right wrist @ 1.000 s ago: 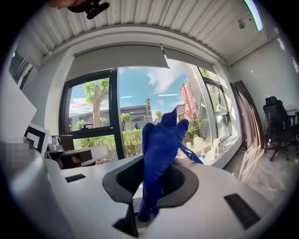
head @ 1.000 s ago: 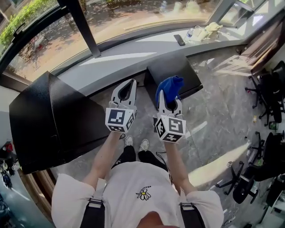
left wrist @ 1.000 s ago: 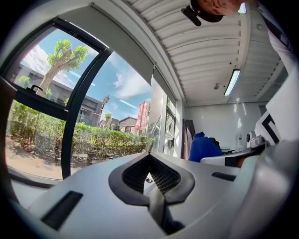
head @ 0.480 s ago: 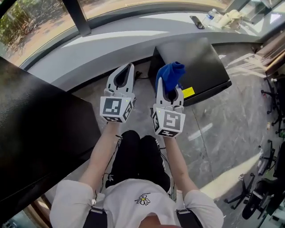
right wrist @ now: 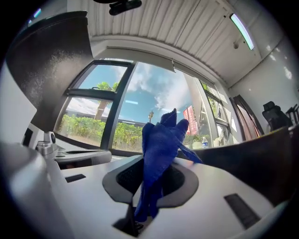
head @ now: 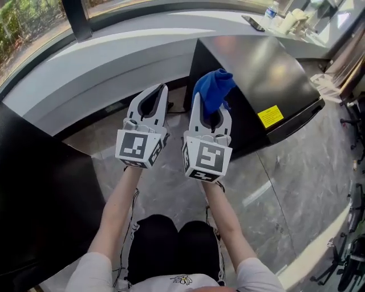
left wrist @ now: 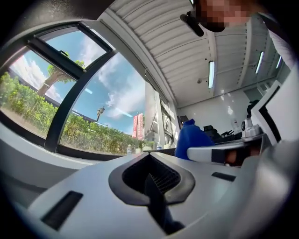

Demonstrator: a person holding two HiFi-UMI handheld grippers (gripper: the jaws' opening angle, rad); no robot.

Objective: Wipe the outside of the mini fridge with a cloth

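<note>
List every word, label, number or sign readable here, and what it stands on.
Yellow label on the mini fridge: print too small to read.
Red banners outdoors: blurred, unreadable.
Marker cubes: square patterns only, no words.
Blue cloth: no print.

Grey stone floor and curved window sill

The floor (head: 171, 188) is carrying the black fridge (head: 268, 74), which is standing at the far right, just beside the sill (head: 114, 57). A black cabinet (head: 34, 199) is standing at the near left. The sill is running along the far side, and a bottle (head: 274, 10) and a dark phone (head: 251, 23) are resting on its far right end.
</note>
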